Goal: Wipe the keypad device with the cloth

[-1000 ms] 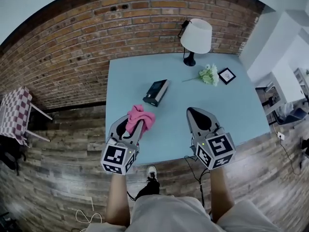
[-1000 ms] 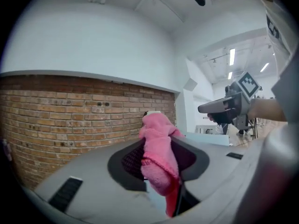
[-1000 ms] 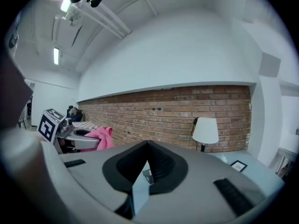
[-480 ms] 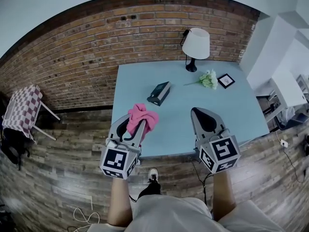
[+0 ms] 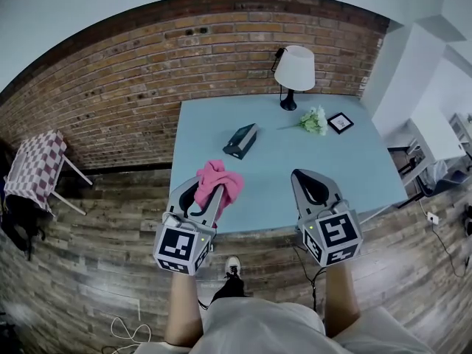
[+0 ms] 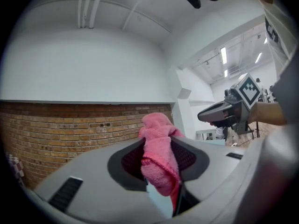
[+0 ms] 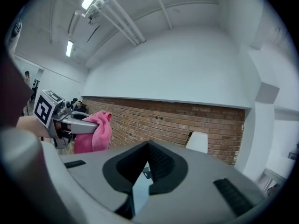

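Note:
The keypad device point(image 5: 241, 140), a dark boxy unit, lies on the light blue table point(image 5: 354, 161), left of its middle. My left gripper point(image 5: 209, 192) hangs over the table's near left edge, shut on a bunched pink cloth point(image 5: 217, 179). In the left gripper view the cloth point(image 6: 158, 155) fills the space between the jaws and droops over them. My right gripper point(image 5: 303, 175) hovers over the near edge to the right, its jaws closed to a point with nothing in them. From the right gripper view, the tips point(image 7: 147, 144) meet and the cloth point(image 7: 95, 132) shows at left.
At the table's back stand a white lamp point(image 5: 294, 71), a small bunch of flowers point(image 5: 314, 120) and a little picture frame point(image 5: 340, 122). A brick wall runs behind. A checkered stool point(image 5: 31, 169) stands on the wooden floor at far left.
Both grippers keep their pose and the cloth stays held. The head view has drawn back slightly, so the table sits a little farther away.

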A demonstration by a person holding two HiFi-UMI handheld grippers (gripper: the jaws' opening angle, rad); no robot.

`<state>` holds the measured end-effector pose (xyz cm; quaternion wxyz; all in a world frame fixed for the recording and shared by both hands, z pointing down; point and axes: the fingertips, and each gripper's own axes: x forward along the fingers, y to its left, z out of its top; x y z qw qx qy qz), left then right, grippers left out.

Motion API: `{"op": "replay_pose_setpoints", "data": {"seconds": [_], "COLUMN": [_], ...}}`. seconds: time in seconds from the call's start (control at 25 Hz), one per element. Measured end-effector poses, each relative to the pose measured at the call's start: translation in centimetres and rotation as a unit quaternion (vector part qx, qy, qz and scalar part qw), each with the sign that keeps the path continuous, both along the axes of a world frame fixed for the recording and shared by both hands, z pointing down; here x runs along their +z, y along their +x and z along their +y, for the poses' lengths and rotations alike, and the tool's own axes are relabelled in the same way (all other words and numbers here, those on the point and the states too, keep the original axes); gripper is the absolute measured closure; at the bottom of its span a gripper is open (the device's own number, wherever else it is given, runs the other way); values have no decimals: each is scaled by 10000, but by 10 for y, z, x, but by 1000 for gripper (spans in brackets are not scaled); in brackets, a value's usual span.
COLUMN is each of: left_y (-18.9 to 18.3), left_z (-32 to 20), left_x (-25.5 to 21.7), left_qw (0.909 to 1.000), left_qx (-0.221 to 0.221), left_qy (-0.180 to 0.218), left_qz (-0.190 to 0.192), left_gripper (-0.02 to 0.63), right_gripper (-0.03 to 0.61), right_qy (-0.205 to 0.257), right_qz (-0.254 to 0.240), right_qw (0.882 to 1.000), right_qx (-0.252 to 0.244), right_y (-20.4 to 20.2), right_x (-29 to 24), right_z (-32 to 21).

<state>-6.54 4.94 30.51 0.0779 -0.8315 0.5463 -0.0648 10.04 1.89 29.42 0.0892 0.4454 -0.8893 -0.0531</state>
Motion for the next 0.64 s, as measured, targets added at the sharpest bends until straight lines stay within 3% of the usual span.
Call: {"op": "replay_pose_setpoints", "data": {"seconds": [0.64], "left_y": [-2], "left_z": [6], "left_x": [8], "left_qw": [9999], "left_qx": [-29], "left_qy": [-124], "left_qz": [50], "left_gripper": [443], "right_gripper": [560], "right_qy": [-8], "right_qz": [116], "right_qw": [9999], "right_qx": [-23], "right_y": [-3], "right_x": [6], "right_z": [0]}}
